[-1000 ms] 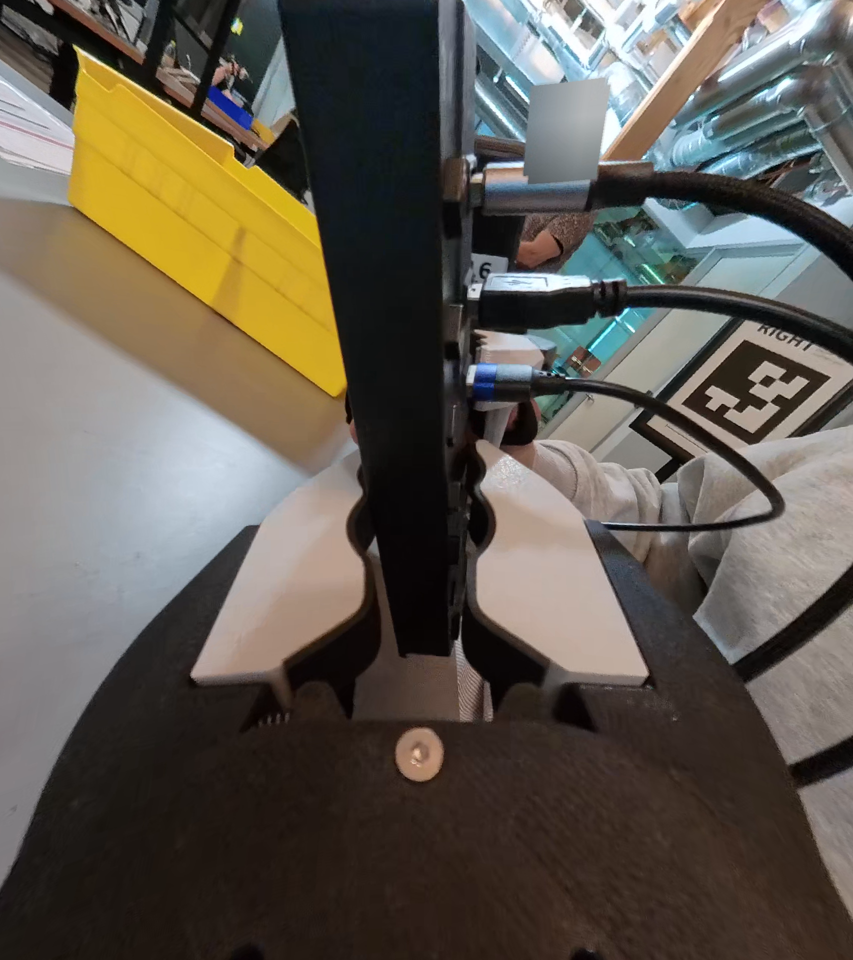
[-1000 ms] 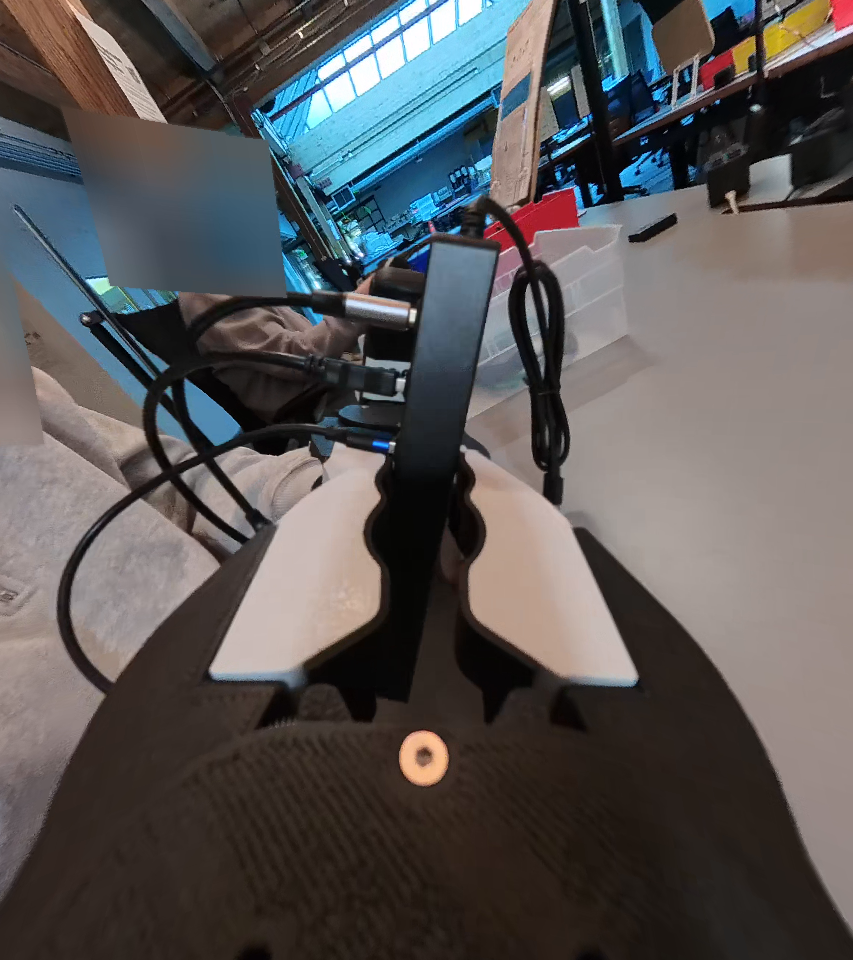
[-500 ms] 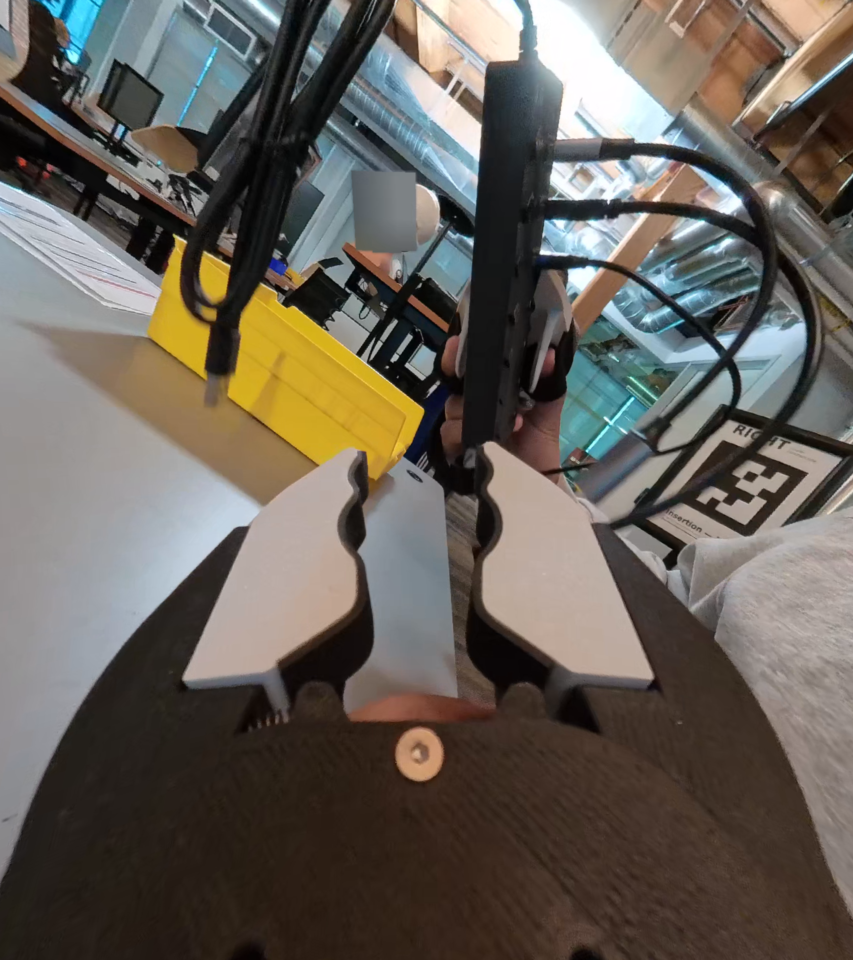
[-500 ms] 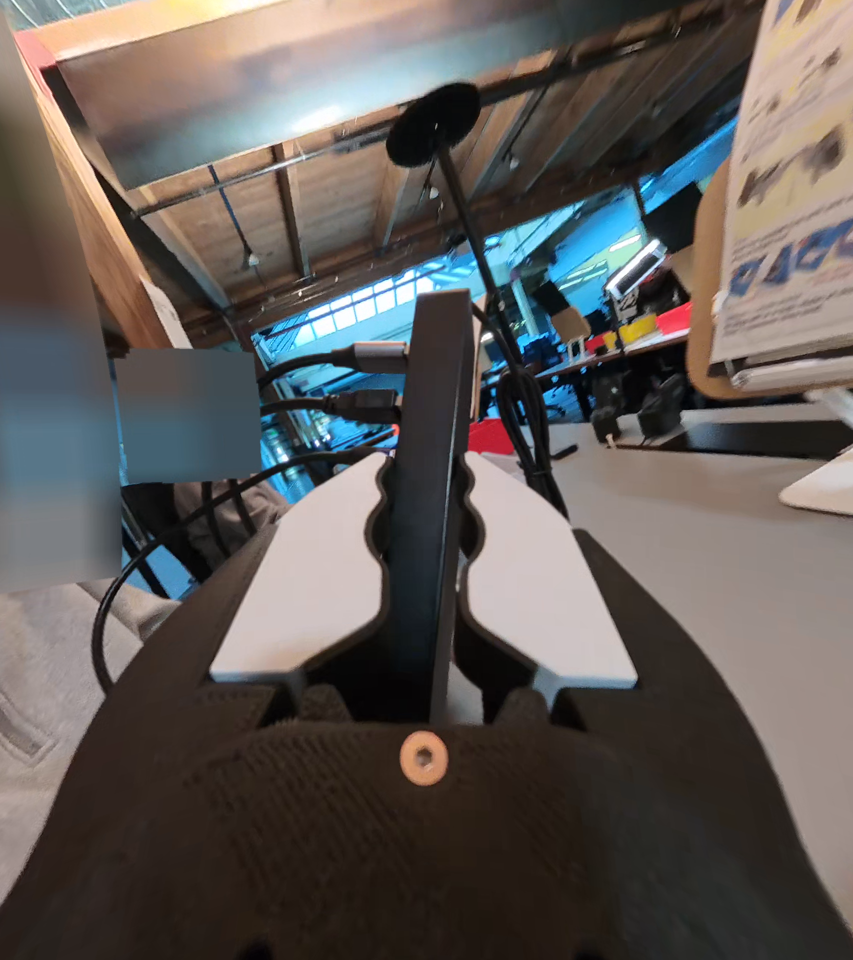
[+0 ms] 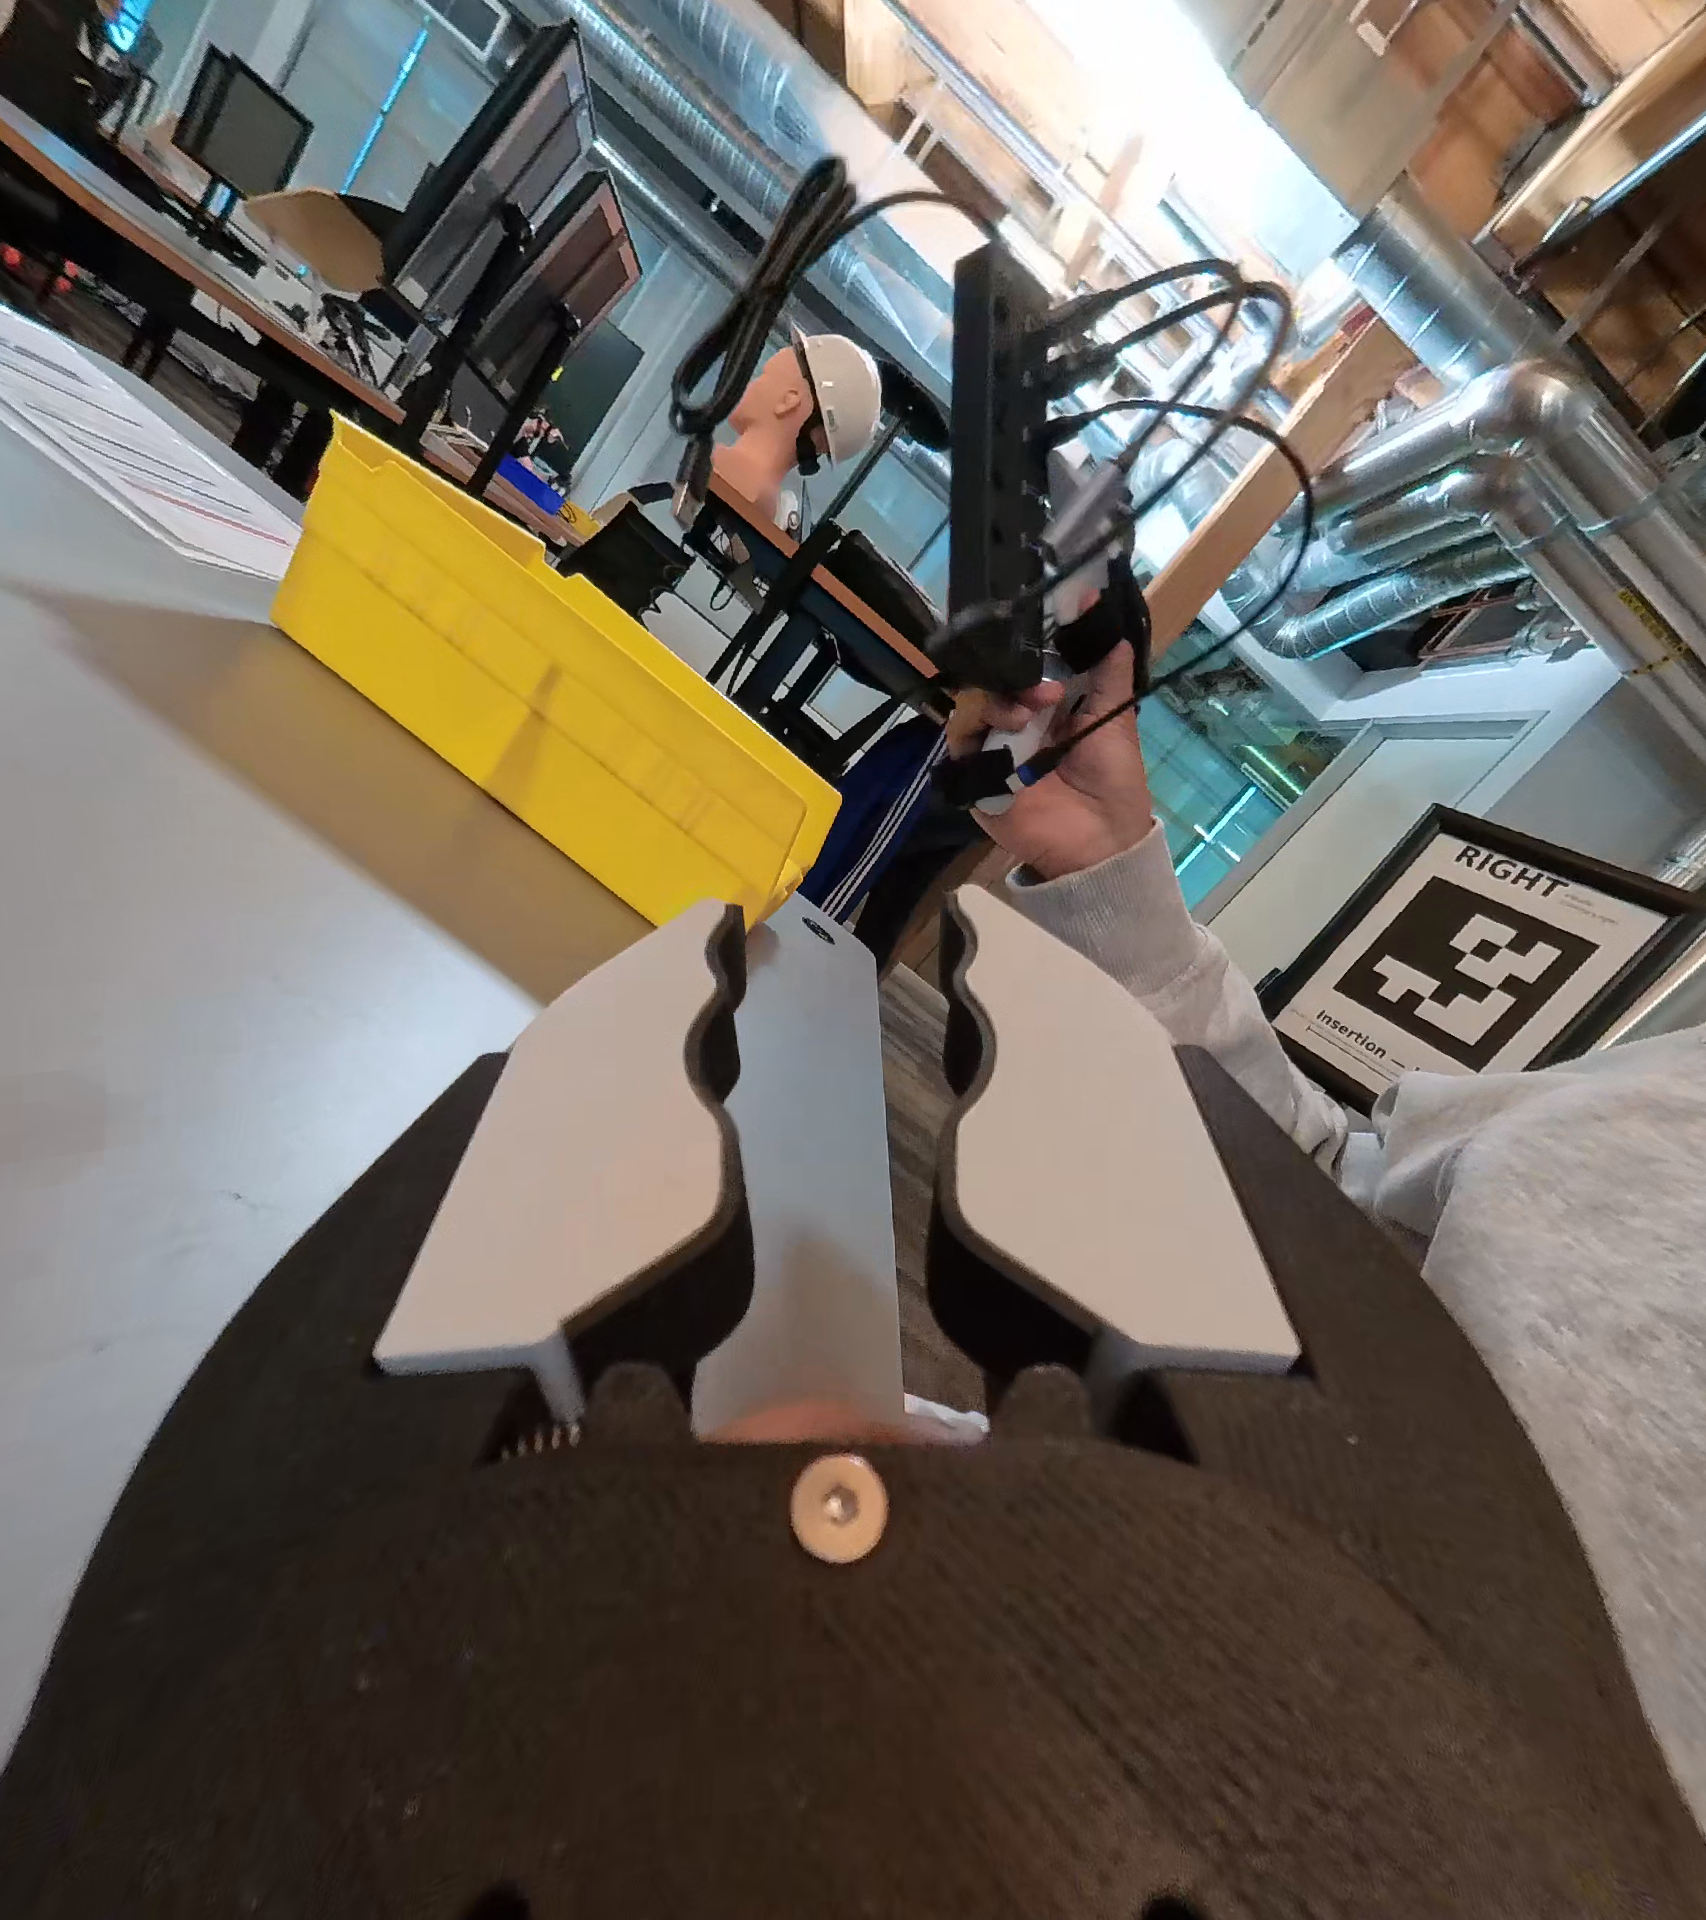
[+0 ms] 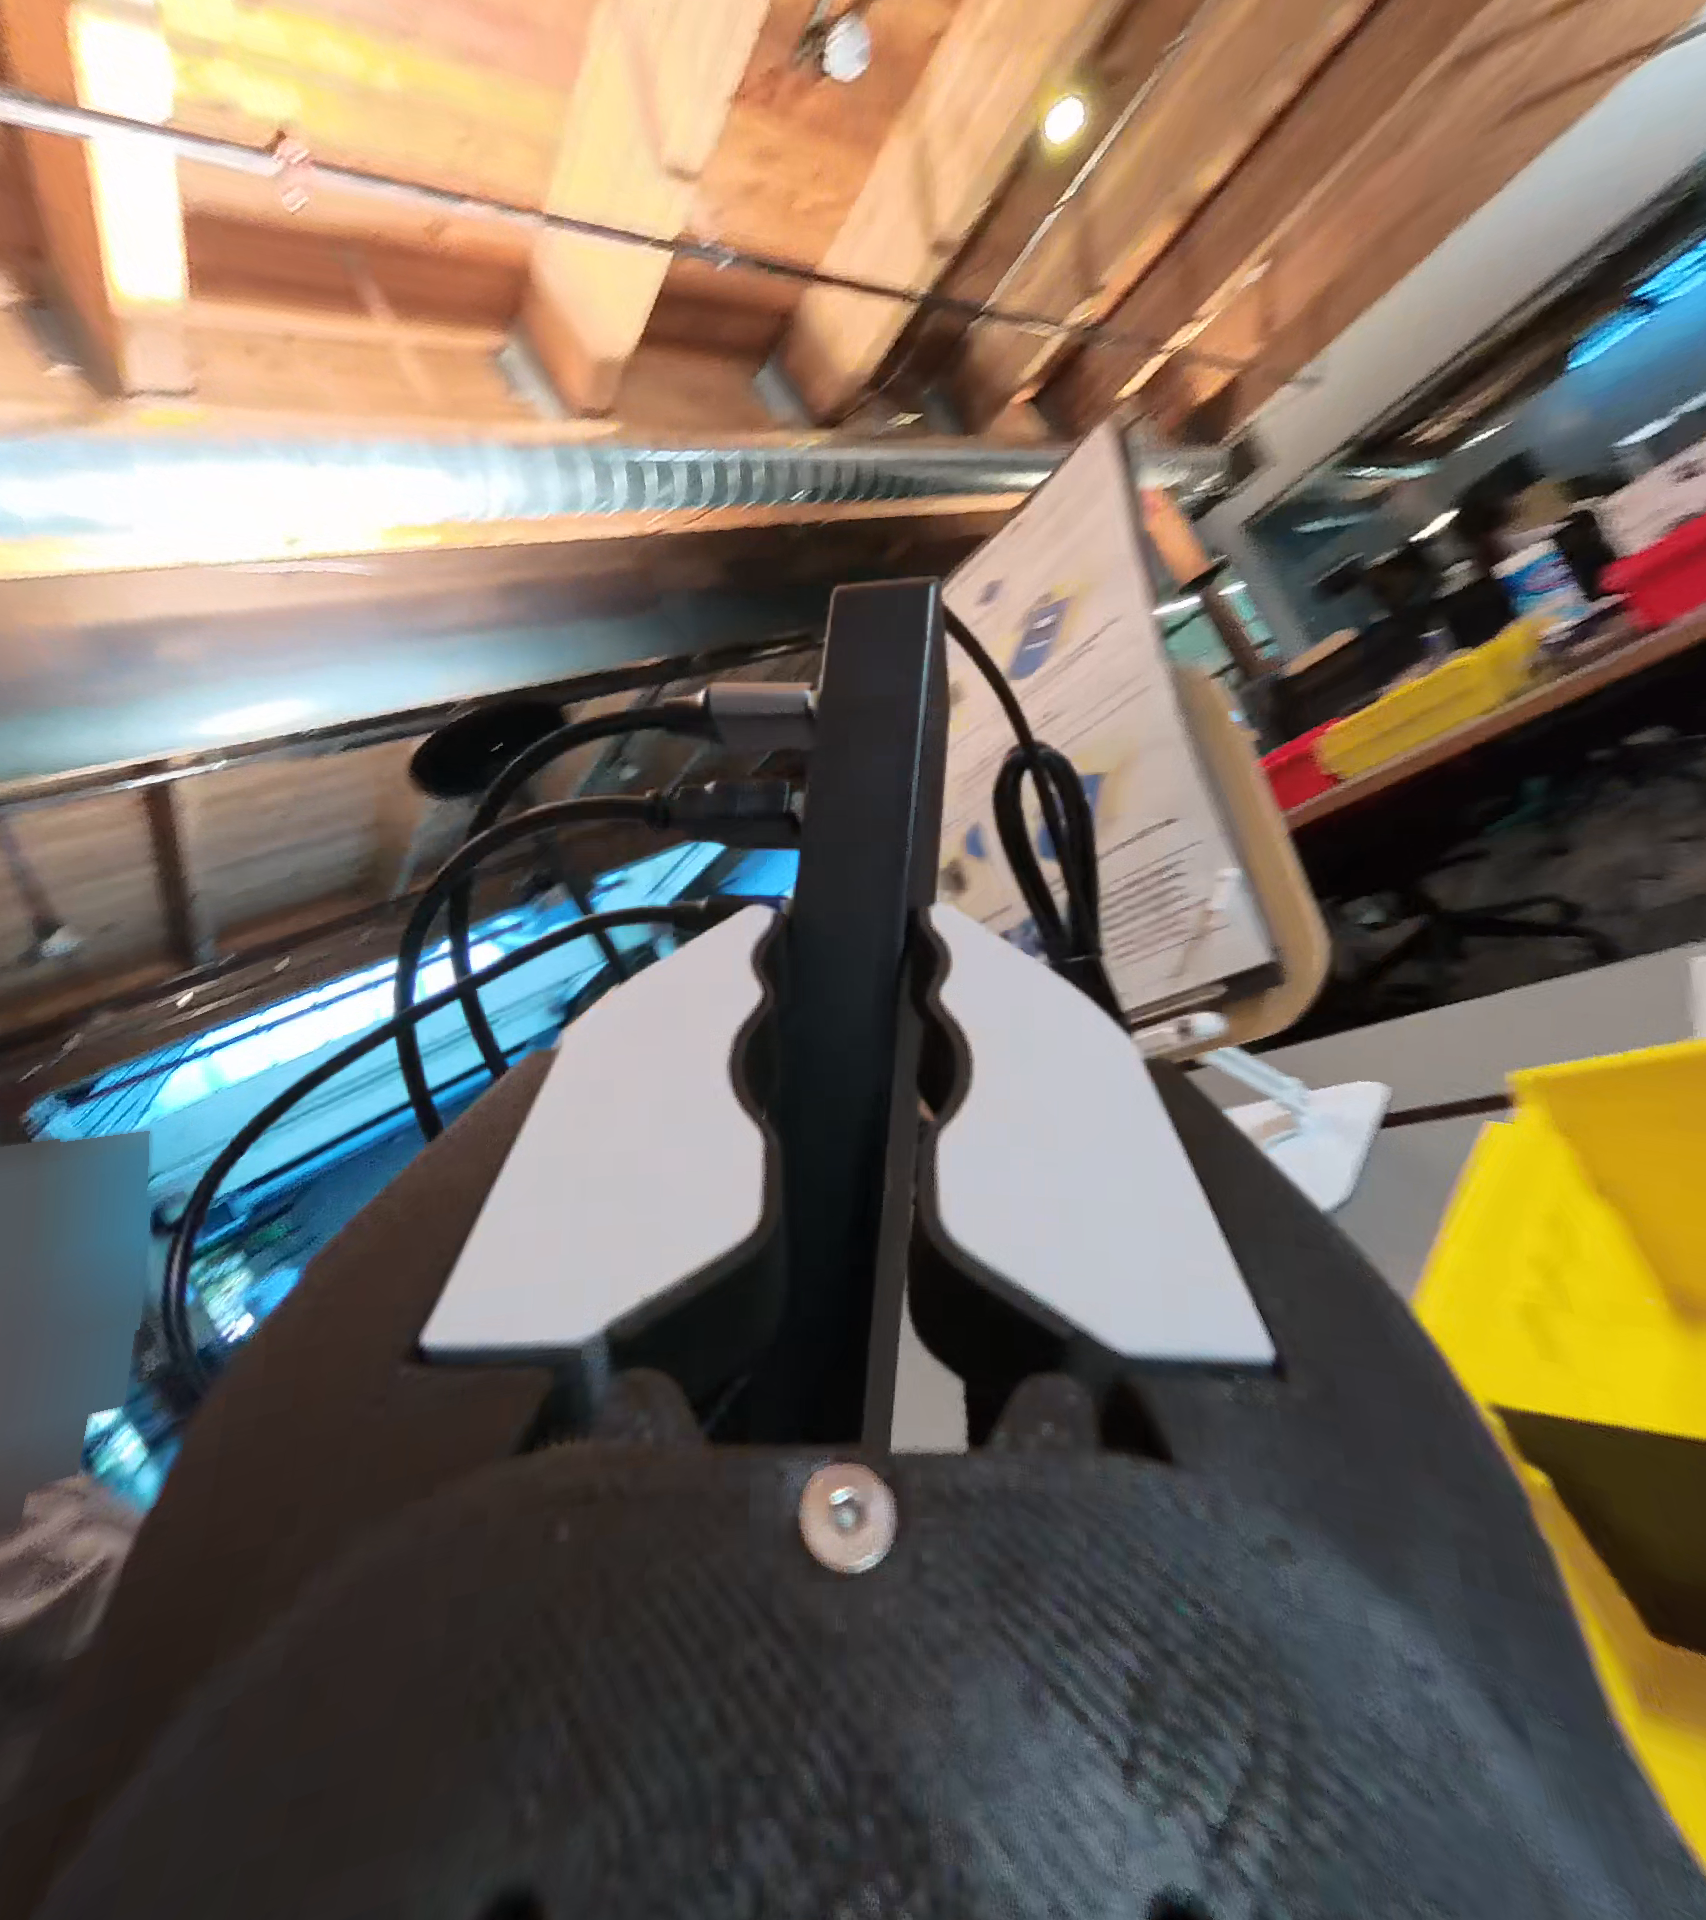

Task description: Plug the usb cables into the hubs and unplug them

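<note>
A black USB hub [image 6: 870,831] stands upright in my right gripper [image 6: 854,925], which is shut on its lower end. Three cables are plugged into its left side: a grey plug [image 6: 755,712], a black plug [image 6: 735,810] and a thin cable [image 6: 620,925] below. The hub's own bundled cord [image 6: 1046,831] hangs on its right. In the left wrist view the hub [image 5: 994,457] is held high and far off, its cord bundle [image 5: 755,301] dangling to the left. My left gripper [image 5: 833,914] is open and holds nothing, low at the table edge.
A yellow bin [image 5: 558,665] sits on the grey table [image 5: 101,935]; it also shows close at the right of the right wrist view [image 6: 1659,1351]. Papers [image 5: 101,436] lie far left. A framed marker sign [image 5: 1451,987] and a grey sleeve [image 5: 1607,1299] are at the right. A document stand [image 6: 1109,779] is behind the hub. My right fingertips sit around 30 cm from my left ones.
My left gripper was shut on the hub a second ago; it let go and drew back. My right gripper carried the hub up and away and turned toward the yellow bin.
</note>
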